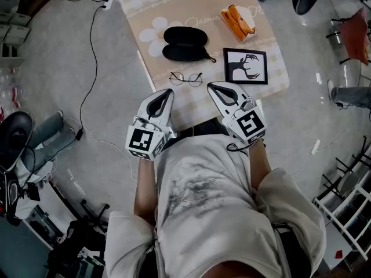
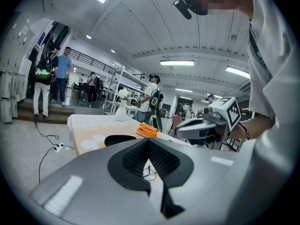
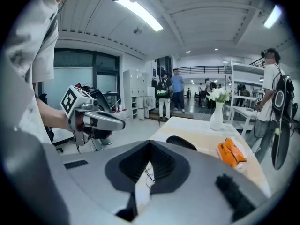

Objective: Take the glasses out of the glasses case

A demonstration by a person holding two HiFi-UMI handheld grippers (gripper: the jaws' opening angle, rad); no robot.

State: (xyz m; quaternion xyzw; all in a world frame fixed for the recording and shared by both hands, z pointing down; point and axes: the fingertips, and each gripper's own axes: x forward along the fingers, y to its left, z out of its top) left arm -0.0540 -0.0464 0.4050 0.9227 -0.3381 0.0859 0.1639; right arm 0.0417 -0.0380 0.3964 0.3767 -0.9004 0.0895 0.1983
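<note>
Head view: round thin-wire glasses lie on beige cloth, long axis crosswise, just ahead of and between left gripper and right gripper; open black oval case beyond, parallel
Left gripper view: jaws together, empty; only here ribbed black pads show
Right gripper view: jaws together too, empty

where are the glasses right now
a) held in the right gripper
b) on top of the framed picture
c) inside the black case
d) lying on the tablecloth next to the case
d: in the head view the glasses lie flat on the tablecloth, just on the person's side of the black case, with nothing holding them.
</note>
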